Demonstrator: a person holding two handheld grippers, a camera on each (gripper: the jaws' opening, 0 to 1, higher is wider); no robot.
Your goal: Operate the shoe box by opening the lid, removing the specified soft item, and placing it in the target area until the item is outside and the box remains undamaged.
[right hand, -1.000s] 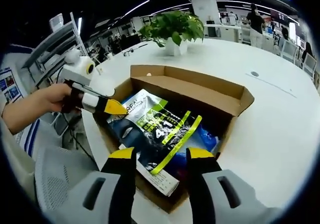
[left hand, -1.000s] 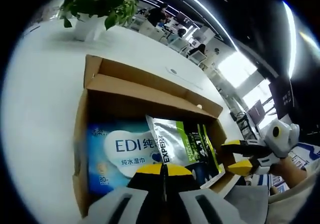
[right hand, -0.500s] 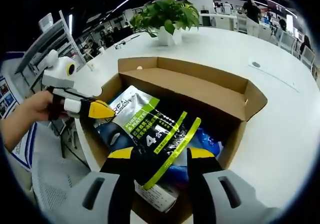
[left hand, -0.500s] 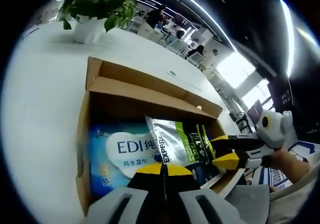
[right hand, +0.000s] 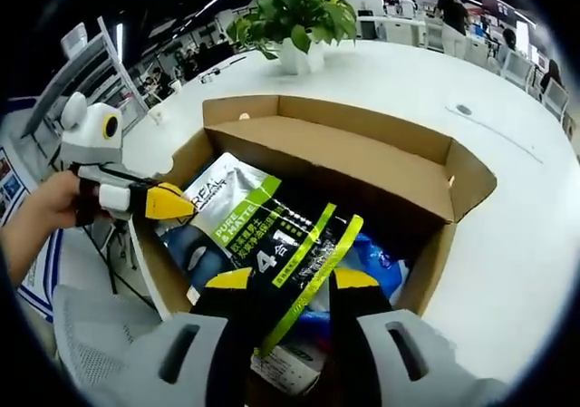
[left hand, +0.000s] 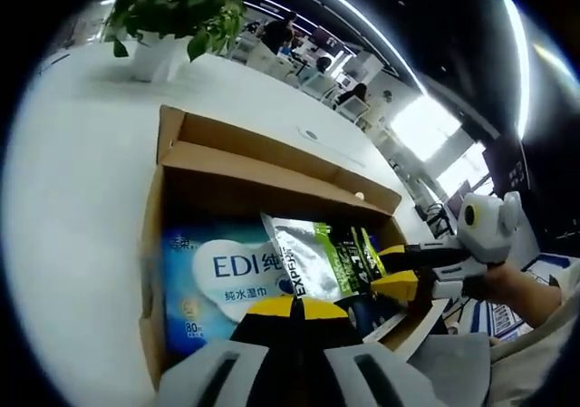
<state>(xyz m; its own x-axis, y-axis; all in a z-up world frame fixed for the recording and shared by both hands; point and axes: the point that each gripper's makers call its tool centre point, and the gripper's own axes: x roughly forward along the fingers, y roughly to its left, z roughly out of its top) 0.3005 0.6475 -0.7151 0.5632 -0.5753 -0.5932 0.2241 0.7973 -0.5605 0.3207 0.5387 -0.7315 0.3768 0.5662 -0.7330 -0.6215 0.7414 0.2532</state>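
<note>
Pouch [right hand: 272, 235] hides most of wipes pack [left hand: 213, 276] in shoe box [right hand: 362, 158].

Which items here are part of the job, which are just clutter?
Job: box, open; black-green pouch in it; right tongs around the pouch; left tongs, shut.
Clutter: blue wipes pack in the box, plant, table.

Open brown cardboard shoe box [right hand: 381, 167] on white table, lid flap folded back. Inside: black-green-silver foil pouch [right hand: 272, 244] lying tilted atop blue "EDI" wet-wipes pack [left hand: 217, 276].
</note>
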